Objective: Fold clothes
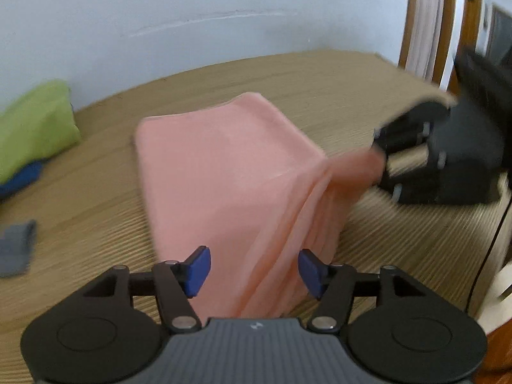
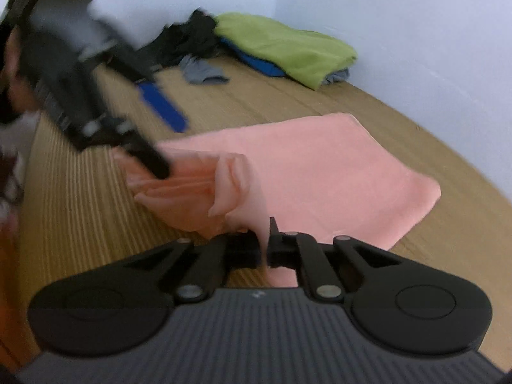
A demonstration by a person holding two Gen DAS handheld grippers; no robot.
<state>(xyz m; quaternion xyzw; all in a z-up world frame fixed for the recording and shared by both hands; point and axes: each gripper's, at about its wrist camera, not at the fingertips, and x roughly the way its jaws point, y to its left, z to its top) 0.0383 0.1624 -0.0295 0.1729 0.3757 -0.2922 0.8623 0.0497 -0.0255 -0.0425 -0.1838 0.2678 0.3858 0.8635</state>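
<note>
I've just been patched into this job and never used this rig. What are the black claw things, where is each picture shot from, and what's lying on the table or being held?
Each claw is a hand-held two-finger gripper with a camera looking along its fingers.

The left wrist view shows the left gripper open, blue pads apart over the pink cloth.

The right wrist view shows the right gripper shut on the pink cloth's edge.

The cloth lies partly folded on the wooden table. At the back sits a clothes pile topped by a green garment.
</note>
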